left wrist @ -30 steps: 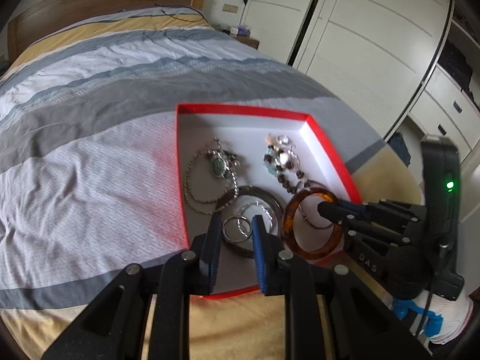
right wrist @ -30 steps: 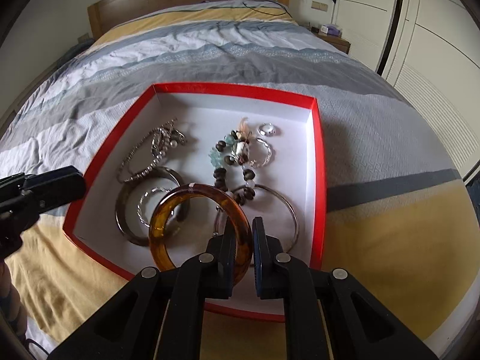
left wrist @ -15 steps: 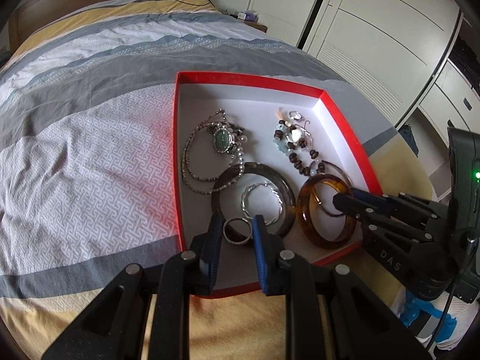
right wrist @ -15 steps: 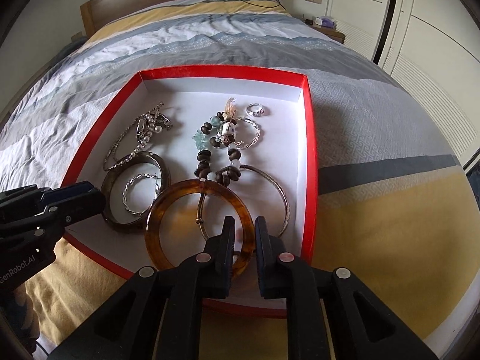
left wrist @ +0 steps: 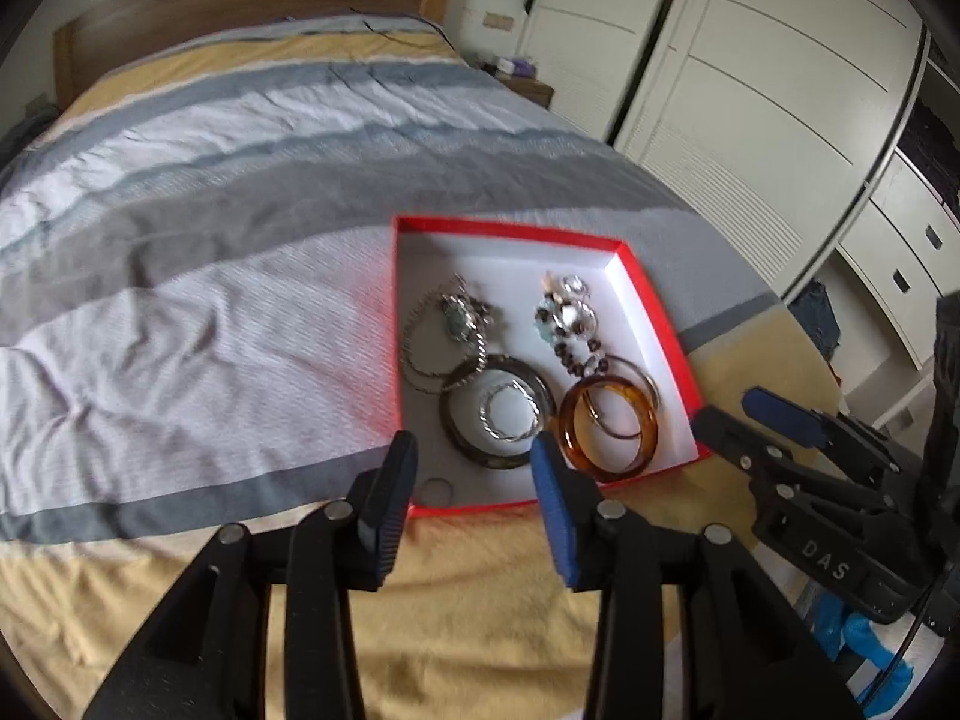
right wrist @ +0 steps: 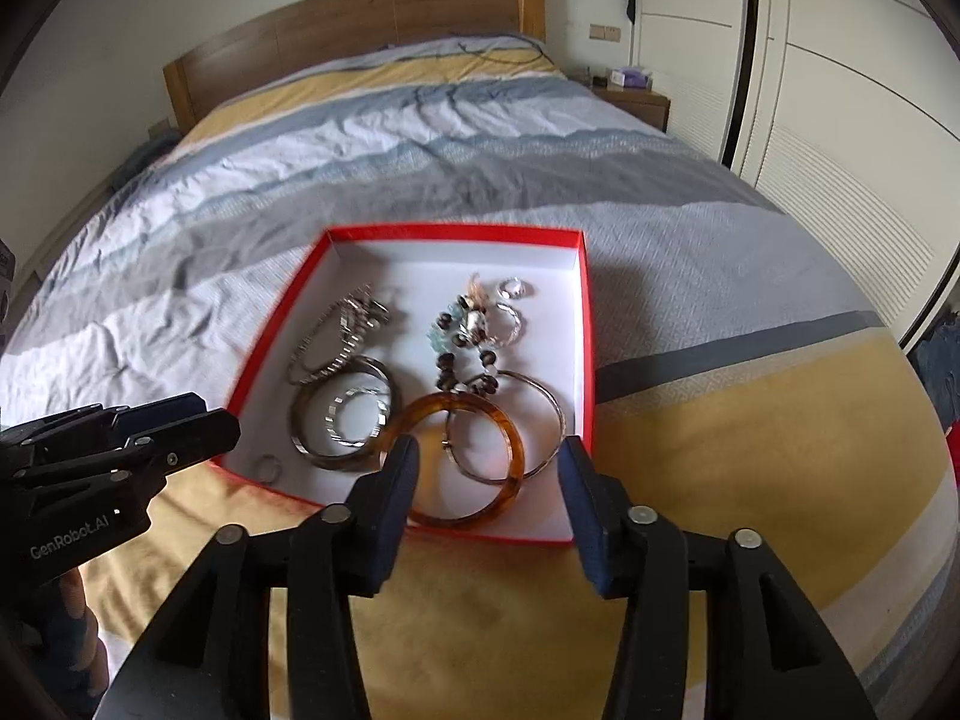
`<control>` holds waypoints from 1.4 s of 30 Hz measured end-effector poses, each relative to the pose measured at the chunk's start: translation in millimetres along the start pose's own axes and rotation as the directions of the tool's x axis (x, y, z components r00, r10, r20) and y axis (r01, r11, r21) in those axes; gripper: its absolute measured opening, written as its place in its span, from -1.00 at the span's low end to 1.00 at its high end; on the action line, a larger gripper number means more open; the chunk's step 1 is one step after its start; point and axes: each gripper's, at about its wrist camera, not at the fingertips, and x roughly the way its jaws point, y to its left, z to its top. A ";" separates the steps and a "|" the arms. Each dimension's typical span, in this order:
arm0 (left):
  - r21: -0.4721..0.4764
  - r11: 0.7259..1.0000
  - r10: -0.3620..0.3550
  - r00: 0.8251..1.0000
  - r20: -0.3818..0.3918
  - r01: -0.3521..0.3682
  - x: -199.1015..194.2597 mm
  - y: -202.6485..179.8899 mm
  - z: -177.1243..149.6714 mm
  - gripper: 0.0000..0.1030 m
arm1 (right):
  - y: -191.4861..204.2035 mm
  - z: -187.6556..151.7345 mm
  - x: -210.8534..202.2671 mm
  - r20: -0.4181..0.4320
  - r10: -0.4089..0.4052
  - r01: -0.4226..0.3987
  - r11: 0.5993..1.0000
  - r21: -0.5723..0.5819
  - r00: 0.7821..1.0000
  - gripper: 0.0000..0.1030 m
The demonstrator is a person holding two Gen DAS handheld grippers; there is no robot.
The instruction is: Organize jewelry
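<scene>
Left wrist view: the left tongs [left wrist: 474,468] stand spread over the near edge of the red tray [left wrist: 660,324], their jaws having just been opening, with nothing pinched between them. A small silver ring [left wrist: 436,491] lies loose on the tray floor just ahead of the left pad. Beyond the tongs a dark bangle [left wrist: 498,417] rings a twisted silver hoop [left wrist: 509,411], and past the right pad lies the amber bangle [left wrist: 609,426], overlapping a thin silver hoop. Farther off sit a chain with a green pendant [left wrist: 456,321] and a beaded bracelet [left wrist: 570,330]. The right tongs [left wrist: 738,414] show at the right, spread, beside the tray's corner. The tray rests on the striped bed [left wrist: 180,312]

Right wrist view: the right tongs [right wrist: 486,486] are spread wide above the tray's near wall [right wrist: 588,324], their jaws having just been opening; the amber bangle [right wrist: 462,459] lies flat on the tray floor between and just ahead of the pads, free of both. A thin silver hoop [right wrist: 528,420] crosses under it. To the left are the dark bangle [right wrist: 345,414] and the small ring [right wrist: 270,468], with the left tongs [right wrist: 198,420] at the tray's left corner
</scene>
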 end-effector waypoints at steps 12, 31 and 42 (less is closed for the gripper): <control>-0.104 0.967 0.249 0.951 0.183 -0.233 -163.1 8.7 -36.3 0.08 | 63.5 -16.9 -120.3 0.133 0.100 -0.093 0.994 -0.055 0.986 0.54; -0.179 0.909 0.415 0.844 0.340 -0.375 -318.5 2.2 -136.2 0.10 | 124.1 -79.1 -268.4 0.301 0.202 -0.140 0.967 -0.214 0.932 0.76; -0.201 0.895 0.446 0.791 0.418 -0.399 -363.7 -9.1 -167.1 0.10 | 124.5 -104.7 -309.1 0.357 0.217 -0.139 0.963 -0.233 0.909 0.80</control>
